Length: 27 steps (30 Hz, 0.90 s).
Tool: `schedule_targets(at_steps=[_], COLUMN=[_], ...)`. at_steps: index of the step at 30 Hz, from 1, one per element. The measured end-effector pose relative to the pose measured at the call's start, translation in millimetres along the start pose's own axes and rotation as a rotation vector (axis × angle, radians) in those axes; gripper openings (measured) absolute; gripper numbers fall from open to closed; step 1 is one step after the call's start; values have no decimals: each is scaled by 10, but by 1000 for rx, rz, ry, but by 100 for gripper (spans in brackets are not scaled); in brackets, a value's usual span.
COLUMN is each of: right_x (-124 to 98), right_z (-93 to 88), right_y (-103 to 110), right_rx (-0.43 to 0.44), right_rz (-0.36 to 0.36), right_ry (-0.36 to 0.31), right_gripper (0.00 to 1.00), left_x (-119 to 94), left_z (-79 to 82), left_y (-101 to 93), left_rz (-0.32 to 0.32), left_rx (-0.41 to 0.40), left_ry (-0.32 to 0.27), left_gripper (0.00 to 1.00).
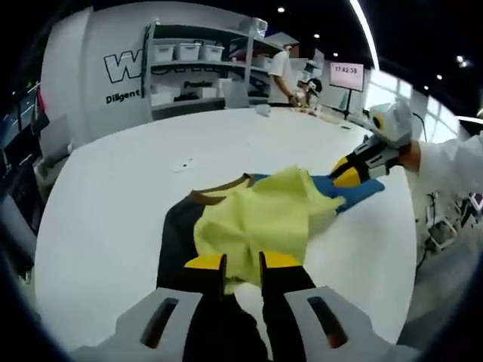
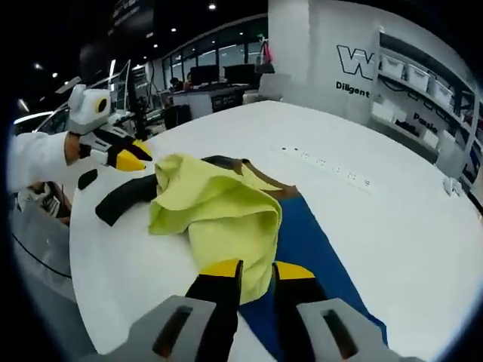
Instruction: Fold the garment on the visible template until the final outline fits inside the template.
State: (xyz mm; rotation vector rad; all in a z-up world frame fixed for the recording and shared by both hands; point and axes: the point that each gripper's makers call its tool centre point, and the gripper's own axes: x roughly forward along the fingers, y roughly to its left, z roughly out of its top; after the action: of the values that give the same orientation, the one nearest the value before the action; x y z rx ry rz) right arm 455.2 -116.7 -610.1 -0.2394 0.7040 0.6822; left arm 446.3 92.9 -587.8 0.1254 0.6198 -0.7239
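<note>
A yellow-green garment (image 1: pixel 260 215) (image 2: pixel 219 207) lies bunched on the white round table (image 1: pixel 106 204), over a blue template (image 1: pixel 364 190) (image 2: pixel 313 234) and a black cloth with brown trim (image 1: pixel 175 234) (image 2: pixel 119 200). My left gripper (image 1: pixel 241 264) is shut on the garment's near edge, with fabric pinched between its yellow tips. My right gripper (image 2: pixel 258 270) grips the opposite edge the same way. Each gripper also appears in the other's view: the right gripper (image 1: pixel 349 172) at the garment's far end, the left gripper (image 2: pixel 134 158) beside the far left corner, both held by white-sleeved hands.
Shelves with white bins (image 1: pixel 189 53) stand behind the table, and a person (image 1: pixel 285 72) works at a bench near a monitor (image 1: pixel 346 75). Small scraps (image 1: pixel 183 164) and a row of marks (image 2: pixel 324 162) lie on the table. The table's edge (image 2: pixel 83 256) curves close by.
</note>
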Motion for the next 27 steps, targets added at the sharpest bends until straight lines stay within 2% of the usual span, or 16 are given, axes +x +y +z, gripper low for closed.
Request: schedule_targets(at_steps=[6, 10, 12, 13, 14, 15, 16, 17, 18, 20, 24, 27], right_x=[-31, -38, -41, -55, -59, -63, -71, -75, -84, -88, -90, -91], right_z=[-169, -198, -203, -217, -227, -232, -236, -240, -248, -250, -258, -257], right_y=[36, 71, 79, 109, 116, 121, 130, 135, 142, 140, 156, 162], right_rx=[33, 36, 35, 38, 38, 39, 43, 44, 45, 51, 59, 61], right_rz=[-9, -9, -9, -8, -9, -10, -10, -12, -15, -20, -20, -20], right_ry=[23, 24, 24, 23, 24, 23, 22, 21, 20, 15, 12, 10], right_gripper=[12, 12, 12, 12, 11, 11, 11, 11, 11, 11, 10, 10], left_x=[152, 294, 313, 333, 380, 391, 405, 423, 440, 475, 501, 454], left_z=[-267, -379, -411, -440, -468, -476, -464, -463, -469, -495, -581, -596], left_y=[-430, -616, -639, -656, -621, -612, -550, -555, -557, -520, -499, -459], left_rz=[-51, -40, -29, -18, 47, 64, 111, 121, 129, 168, 192, 199], left_rx=[42, 50, 63, 77, 99, 100, 126, 123, 124, 176, 185, 187], left_ry=[67, 85, 97, 107, 106, 107, 100, 97, 99, 114, 134, 136], left_gripper=[21, 28, 29, 30, 31, 30, 30, 29, 28, 23, 12, 0])
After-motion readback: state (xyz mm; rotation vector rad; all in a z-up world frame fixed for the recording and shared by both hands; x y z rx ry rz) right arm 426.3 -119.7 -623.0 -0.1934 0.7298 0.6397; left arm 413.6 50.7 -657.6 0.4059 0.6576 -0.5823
